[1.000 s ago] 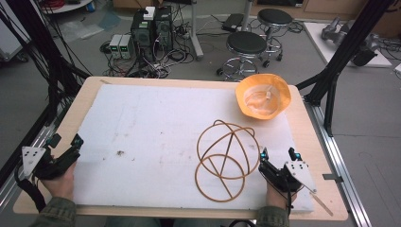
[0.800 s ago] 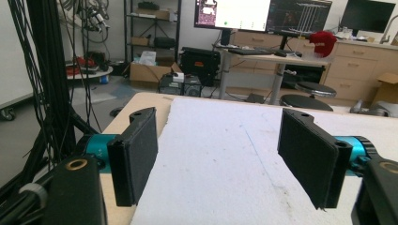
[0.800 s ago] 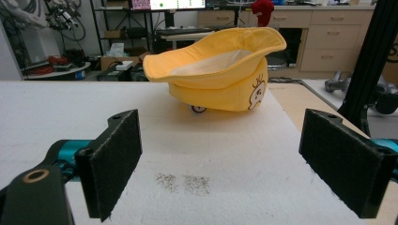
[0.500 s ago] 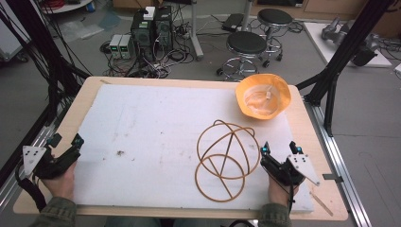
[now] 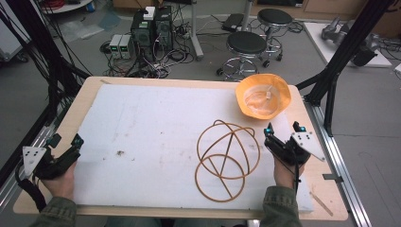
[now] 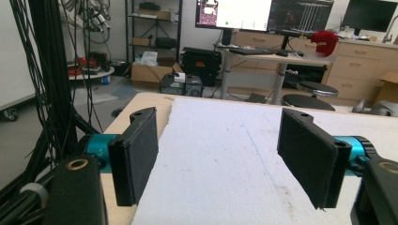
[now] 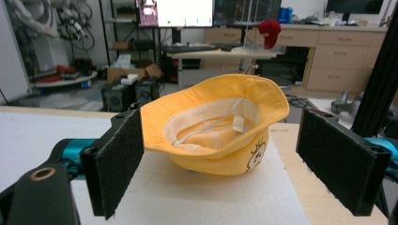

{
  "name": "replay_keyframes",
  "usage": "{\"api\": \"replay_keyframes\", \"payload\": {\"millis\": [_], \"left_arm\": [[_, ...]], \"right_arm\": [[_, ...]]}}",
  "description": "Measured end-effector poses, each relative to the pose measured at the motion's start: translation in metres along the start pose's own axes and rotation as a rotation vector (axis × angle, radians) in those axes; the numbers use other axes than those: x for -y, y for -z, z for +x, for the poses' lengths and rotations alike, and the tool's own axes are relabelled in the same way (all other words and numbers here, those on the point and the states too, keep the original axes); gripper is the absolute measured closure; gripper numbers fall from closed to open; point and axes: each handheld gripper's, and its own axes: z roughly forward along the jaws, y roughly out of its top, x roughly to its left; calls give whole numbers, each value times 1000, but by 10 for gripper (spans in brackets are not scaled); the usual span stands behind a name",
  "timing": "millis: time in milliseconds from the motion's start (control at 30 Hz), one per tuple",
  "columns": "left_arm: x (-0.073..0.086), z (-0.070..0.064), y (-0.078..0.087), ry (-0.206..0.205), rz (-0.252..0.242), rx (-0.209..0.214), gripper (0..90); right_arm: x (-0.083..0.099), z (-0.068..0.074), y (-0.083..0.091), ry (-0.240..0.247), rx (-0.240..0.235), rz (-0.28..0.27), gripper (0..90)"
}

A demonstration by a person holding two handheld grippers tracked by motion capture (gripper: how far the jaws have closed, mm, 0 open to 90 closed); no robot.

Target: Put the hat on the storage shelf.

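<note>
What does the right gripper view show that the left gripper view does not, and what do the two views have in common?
Right gripper view: a yellow hat lying upside down ahead of the right gripper, its brim up, a small tag inside and a cartoon print on its side.

Left gripper view: the left gripper over a bare stretch of the white foam sheet, with a faint blue line on it, and black stools beyond the table.

Both: open black jaws, the white sheet, and a red cap on the far counter.

Soft yellow cloth hat [image 7: 220, 126], matt
</note>
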Motion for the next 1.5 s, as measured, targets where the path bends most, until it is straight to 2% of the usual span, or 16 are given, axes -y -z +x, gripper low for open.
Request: {"api": "replay_keyframes", "payload": {"millis": [100,200,333,467,600,833,933,1000,1133,1200,1333,1500], "left_arm": [[0,-2,-1,-5,-1,5,296],[1,-3,-2,-5,1,5,296],[1,-5,-1,0,0,5,296],[1,-5,-1,-6,0,8,296],[1,-5,0,-3,4,6,296],[1,-7,2,-1,6,12,296],[1,-7,2,3,2,14,296],[1,-7,1,1,2,16,296],[1,-8,0,1,0,22,296],[1,-9,-1,2,6,27,296],[2,-11,-5,-7,10,39,297],[3,-14,-7,-12,13,55,296]], "right_arm": [[-12,0,-12,14,-2,20,129],[-21,4,-19,-37,-12,16,125],[-35,12,-31,-17,-8,28,127],[-43,10,-40,-23,-6,29,127],[-49,9,-50,8,12,49,127],[-62,1,-64,-36,33,51,127],[-64,4,-73,-25,52,68,131],[-64,8,-78,-29,60,62,134],[-59,15,-91,13,74,98,139],[-58,15,-96,17,79,106,139],[-57,12,-110,32,110,157,139],[-53,2,-130,-4,136,230,138]]}}
